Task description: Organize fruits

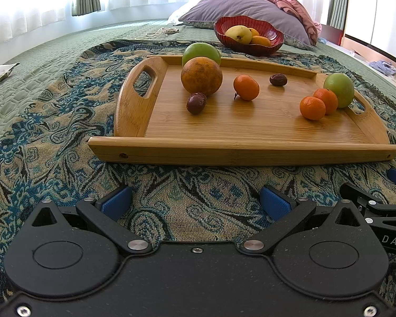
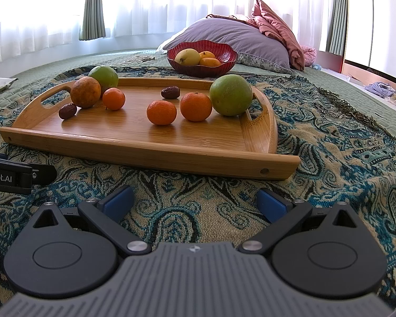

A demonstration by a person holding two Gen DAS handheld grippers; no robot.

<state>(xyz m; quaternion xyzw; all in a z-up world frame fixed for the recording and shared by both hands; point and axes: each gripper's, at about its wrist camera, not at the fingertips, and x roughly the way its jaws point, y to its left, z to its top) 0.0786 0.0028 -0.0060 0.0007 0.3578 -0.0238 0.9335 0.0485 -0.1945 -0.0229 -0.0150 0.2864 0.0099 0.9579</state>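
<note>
A bamboo tray (image 1: 250,132) (image 2: 171,137) lies on a patterned throw. On it are a large brownish orange (image 1: 201,76) (image 2: 85,92), two green fruits (image 1: 339,89) (image 2: 230,95), three small tangerines (image 1: 246,87) (image 2: 161,112) and two dark dates (image 1: 196,102) (image 2: 170,92). A red bowl (image 1: 274,38) (image 2: 224,52) behind the tray holds a yellow fruit (image 1: 238,34) (image 2: 187,56) and orange ones. My left gripper (image 1: 195,200) is open and empty, in front of the tray. My right gripper (image 2: 195,200) is open and empty, also in front of the tray.
The patterned throw (image 1: 171,198) (image 2: 343,145) lies over a green quilted bedspread (image 1: 52,60). A purple pillow (image 1: 250,5) (image 2: 250,37) and a pink blanket (image 2: 282,31) lie behind the bowl. A cable (image 1: 158,32) lies on the bed. Curtains hang behind.
</note>
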